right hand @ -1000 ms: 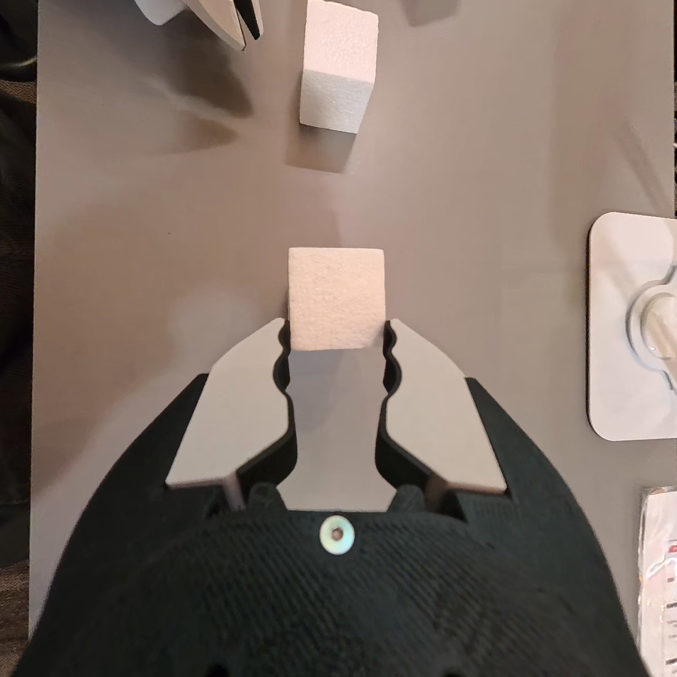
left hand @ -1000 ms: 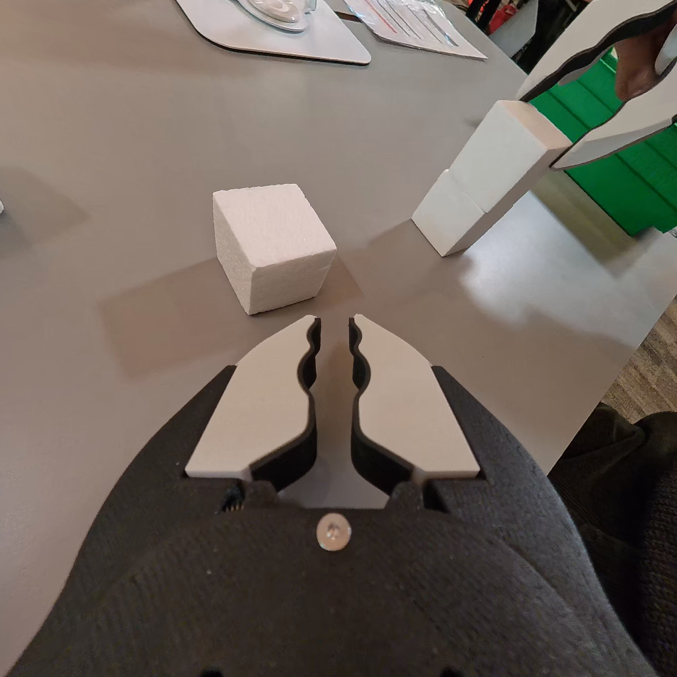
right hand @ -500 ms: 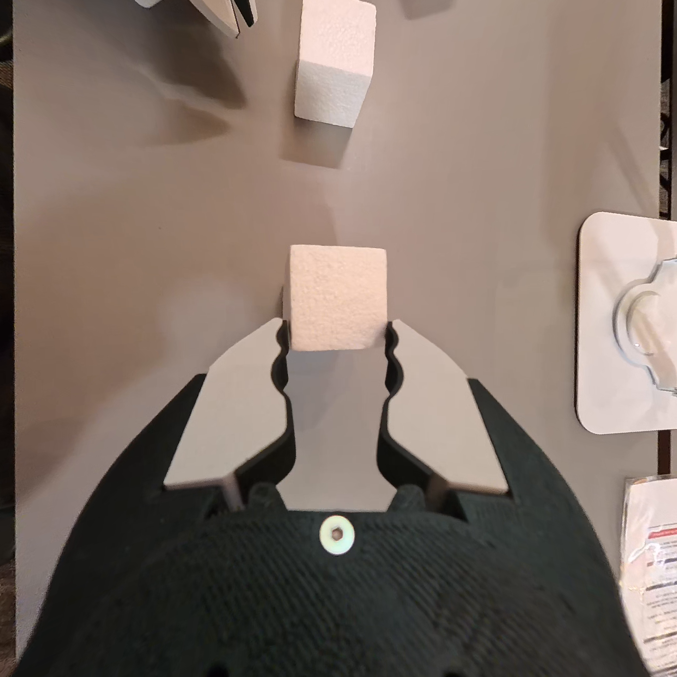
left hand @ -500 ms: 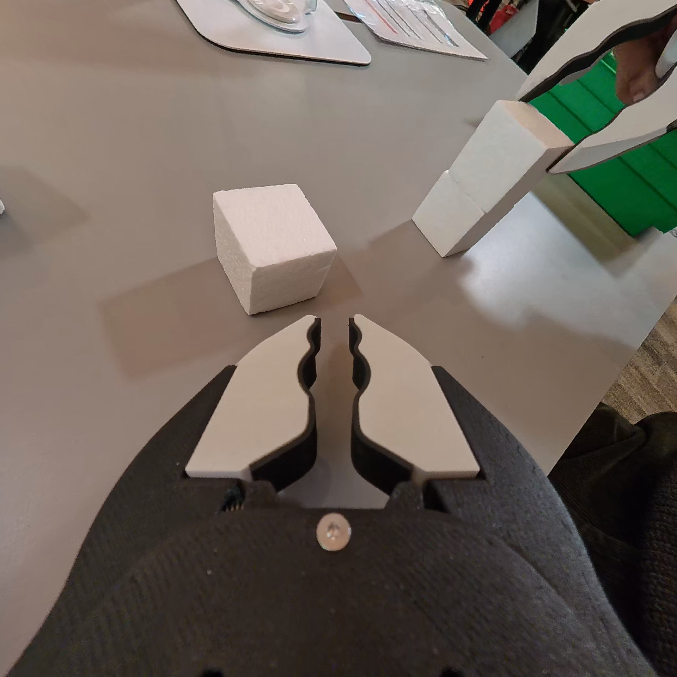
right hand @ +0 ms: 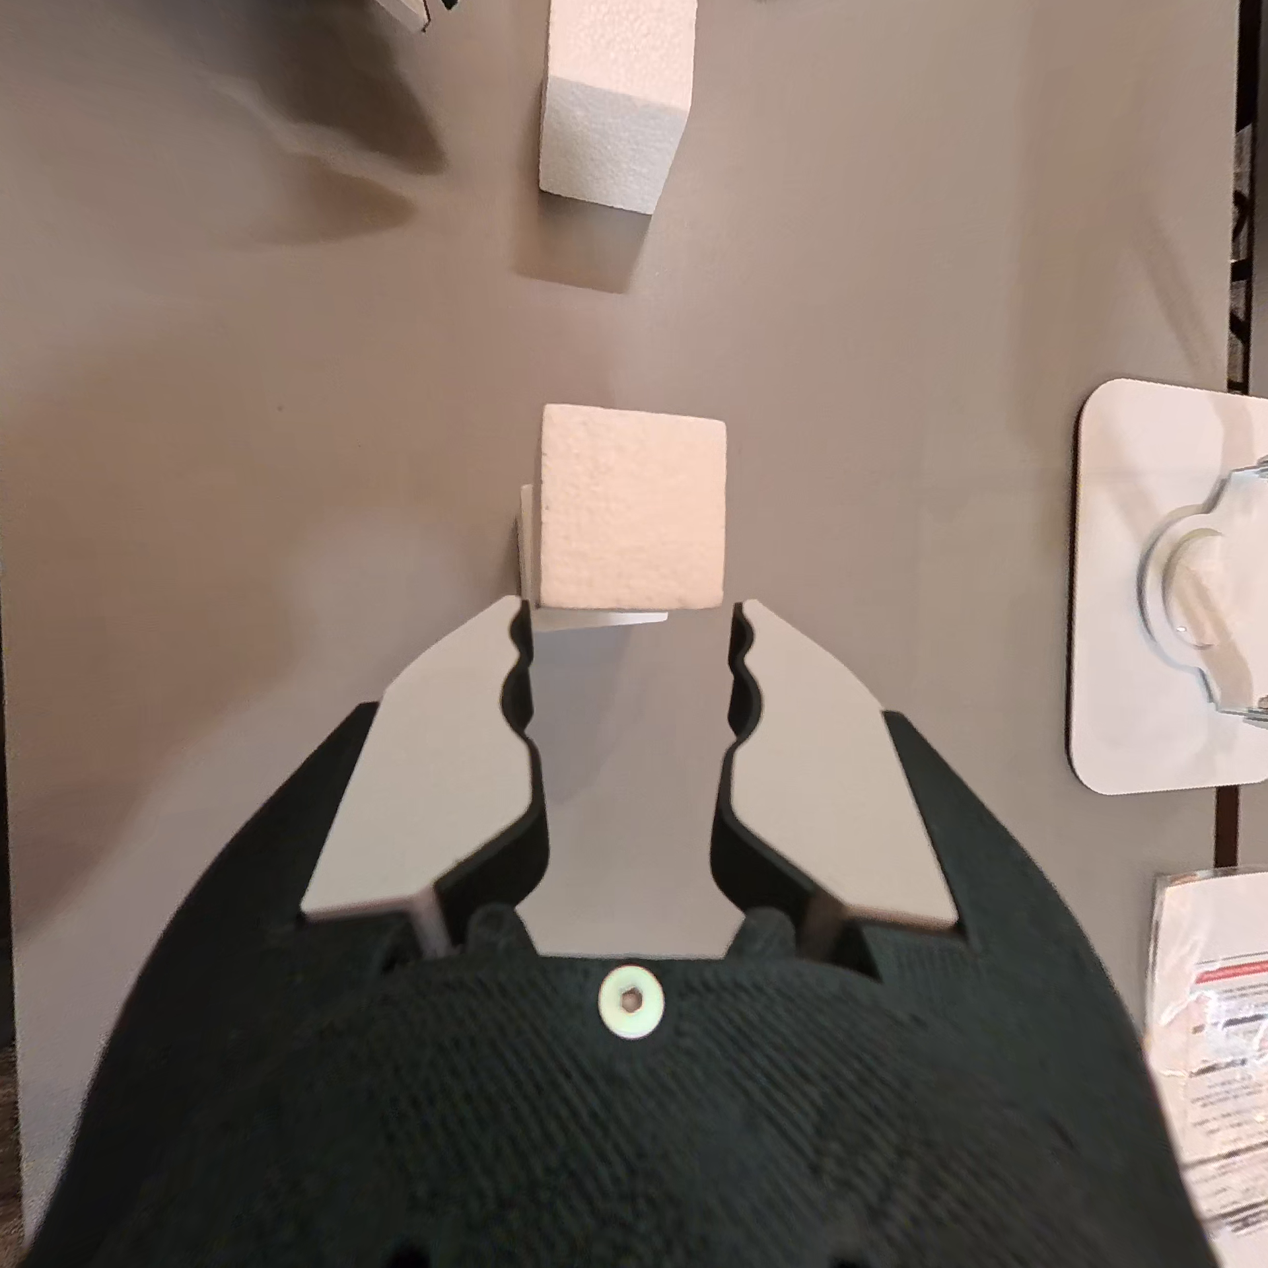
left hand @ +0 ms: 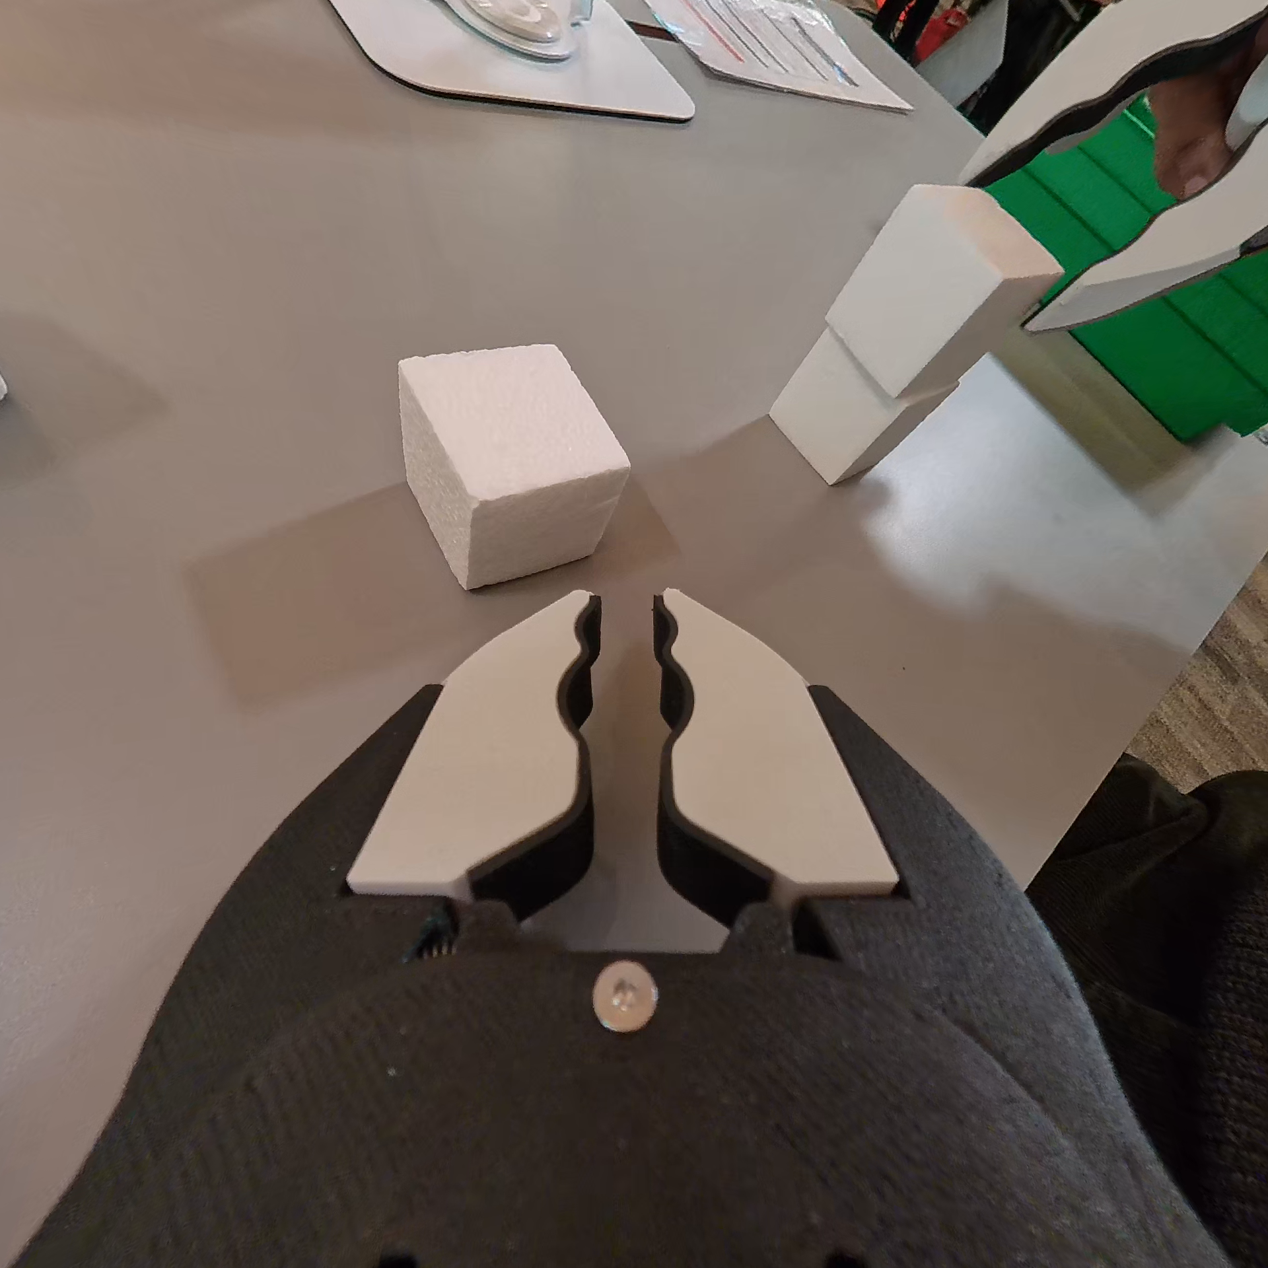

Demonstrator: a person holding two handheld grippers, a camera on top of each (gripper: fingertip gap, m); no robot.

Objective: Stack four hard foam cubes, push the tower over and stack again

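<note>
Right gripper [right hand: 630, 607] spread, released, just above top foam cube [right hand: 632, 506] stacked (slightly offset) on lower cube [left hand: 840, 422]. Left gripper [left hand: 626, 604] nearly closed, empty, near lone foam cube [left hand: 511, 463] on grey table [left hand: 274, 240].

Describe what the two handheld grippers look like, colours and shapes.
Both match: the left gripper and right gripper have a black, ridged, rounded body, one silver screw at its centre, and two flat pale-grey fingers with wavy black inner edges. No cables show.
</note>
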